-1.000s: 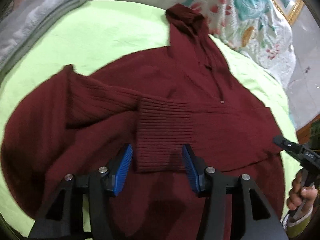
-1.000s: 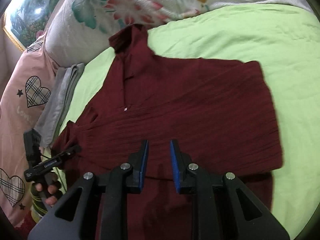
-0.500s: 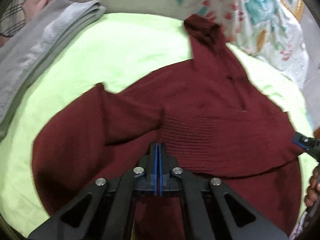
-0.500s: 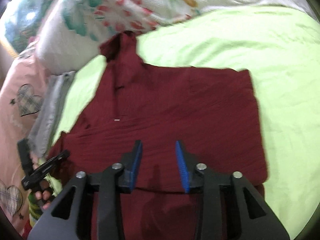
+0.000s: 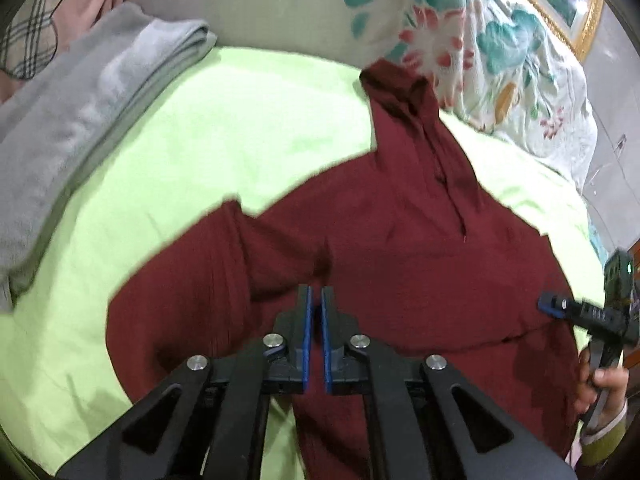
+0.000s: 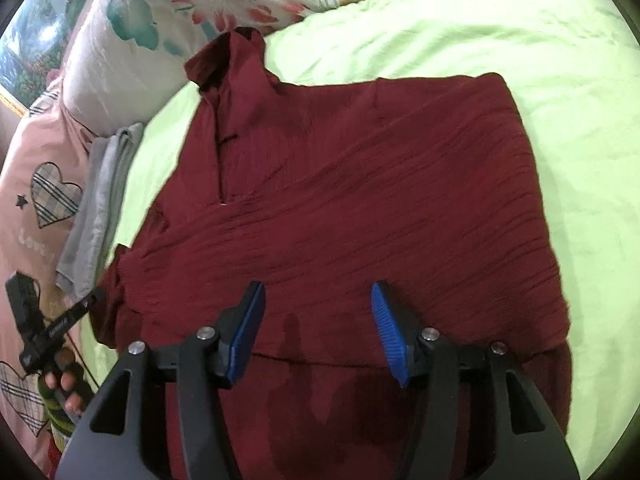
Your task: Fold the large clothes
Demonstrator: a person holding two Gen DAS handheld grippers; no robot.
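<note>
A dark red hooded sweater [image 5: 420,248] lies flat on a lime green bed sheet [image 5: 224,132], hood toward the pillows. Its sleeves are folded across the body. In the right wrist view the sweater [image 6: 360,184] fills the middle. My left gripper [image 5: 315,300] hovers over the sweater's near left part with its jaws nearly closed and nothing visibly between them. My right gripper [image 6: 316,316] is open and empty above the folded sleeve edge. The right gripper also shows at the right of the left wrist view [image 5: 560,308]; the left gripper shows at the left of the right wrist view [image 6: 80,304].
A folded grey garment [image 5: 80,120] lies at the far left of the bed. A floral pillow [image 5: 500,48] and a pink pillow with plaid hearts [image 6: 44,200] line the head of the bed. A gold picture frame [image 5: 576,12] is behind.
My left gripper closed from wide open around the ribbed cuff, then pulled back and up. My right gripper opened from nearly shut to wide.
</note>
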